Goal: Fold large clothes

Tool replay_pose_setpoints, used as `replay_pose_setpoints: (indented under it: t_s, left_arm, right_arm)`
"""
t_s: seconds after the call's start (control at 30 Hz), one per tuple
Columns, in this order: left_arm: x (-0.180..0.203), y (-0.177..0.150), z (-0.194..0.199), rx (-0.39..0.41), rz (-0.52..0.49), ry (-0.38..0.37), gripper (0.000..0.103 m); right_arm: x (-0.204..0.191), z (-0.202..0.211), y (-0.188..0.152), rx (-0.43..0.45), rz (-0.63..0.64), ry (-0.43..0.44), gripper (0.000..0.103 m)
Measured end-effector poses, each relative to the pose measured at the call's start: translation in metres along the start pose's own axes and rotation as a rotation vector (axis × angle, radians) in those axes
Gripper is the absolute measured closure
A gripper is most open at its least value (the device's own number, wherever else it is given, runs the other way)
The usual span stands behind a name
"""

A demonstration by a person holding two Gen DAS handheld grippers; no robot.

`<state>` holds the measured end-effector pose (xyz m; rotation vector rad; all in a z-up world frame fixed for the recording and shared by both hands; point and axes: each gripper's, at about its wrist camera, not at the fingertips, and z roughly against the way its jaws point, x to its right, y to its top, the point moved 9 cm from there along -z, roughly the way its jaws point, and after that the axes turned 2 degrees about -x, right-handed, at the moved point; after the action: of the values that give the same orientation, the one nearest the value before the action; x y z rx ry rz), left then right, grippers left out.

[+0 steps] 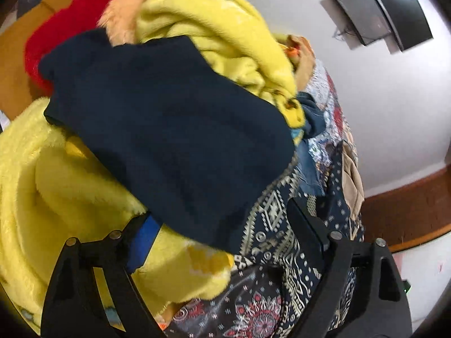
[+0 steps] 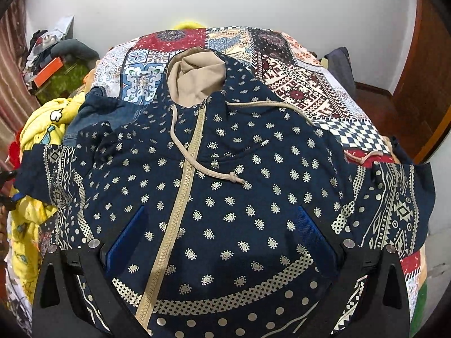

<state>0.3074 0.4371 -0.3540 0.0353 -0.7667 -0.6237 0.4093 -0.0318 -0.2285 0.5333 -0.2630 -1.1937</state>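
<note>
Both grippers open, empty: right gripper [image 2: 220, 242] hovered over patterned hoodie [image 2: 239, 197] laid flat, zipped front up, on quilt [image 2: 296, 84]; left gripper [image 1: 222, 236] angled toward its sleeve [image 1: 270, 225] beside clothes pile [image 1: 157, 129], probably for folding in.

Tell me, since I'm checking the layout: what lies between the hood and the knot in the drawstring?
In the right wrist view, only the hoodie's own dotted navy front lies between the hood and the knot, crossed by the drawstring.
</note>
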Motion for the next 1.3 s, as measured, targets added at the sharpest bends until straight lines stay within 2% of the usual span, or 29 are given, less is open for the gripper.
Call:
replay_pose_setpoints:
  t_s: [0.03,0.1,0.13,0.2,0.23,0.3,0.4,0.47,0.57,0.7,0.83,0.9,1.0,1.1,1.3]
  left_arm:
    - [-0.002,0.003,-0.001,0.006,0.006,0.010,0.026]
    - [-0.004,0.008,-0.001,0.021,0.013,0.042,0.041]
    - [-0.005,0.010,0.000,0.034,0.010,0.066,0.045]
    - [-0.002,0.013,0.003,0.061,-0.027,0.144,0.061]
    - [0.000,0.014,0.004,0.070,-0.064,0.210,0.066]
    - [0.009,0.015,0.004,0.080,-0.135,0.303,0.085]
    - [0.037,0.016,0.016,0.133,-0.246,0.396,0.094]
    - [0.063,0.017,0.028,0.184,-0.330,0.432,0.097]
    - [0.112,0.018,0.057,0.273,-0.450,0.417,0.100]
    - [0.196,0.006,0.089,0.359,-0.567,0.285,0.100]
    - [0.277,-0.019,0.101,0.385,-0.678,0.158,0.100]
    - [0.308,-0.035,0.095,0.375,-0.727,0.124,0.100]
    - [0.345,-0.068,0.070,0.330,-0.792,0.093,0.100]
    - [0.367,-0.103,0.031,0.246,-0.848,0.075,0.100]
    - [0.367,-0.182,-0.067,-0.001,-0.935,0.120,0.100]
  right_arm:
    - [0.001,0.000,0.000,0.001,-0.004,0.004,0.001]
    - [0.002,0.001,0.000,0.004,-0.010,0.006,0.001]
    - [0.002,0.002,0.000,0.005,-0.013,0.006,0.001]
    - [0.003,0.004,0.000,0.005,-0.018,0.009,0.001]
    - [0.003,0.005,0.000,0.006,-0.020,0.015,0.001]
    - [0.003,0.006,-0.001,0.000,-0.018,0.018,0.001]
    - [0.003,0.012,-0.003,-0.005,0.002,0.010,0.001]
    - [0.002,0.018,-0.004,-0.005,0.022,0.013,0.001]
    - [0.004,0.028,-0.006,-0.003,0.050,0.001,0.001]
    - [0.010,0.041,-0.004,0.016,0.047,0.013,0.001]
    - [0.016,0.053,-0.002,0.036,0.026,0.033,0.001]
    - [0.019,0.058,-0.001,0.046,0.026,0.033,0.001]
    - [0.024,0.064,-0.001,0.056,0.038,0.030,0.001]
    - [0.031,0.067,-0.002,0.059,0.047,0.030,0.001]
    - [0.048,0.068,-0.010,0.046,0.031,0.038,0.001]
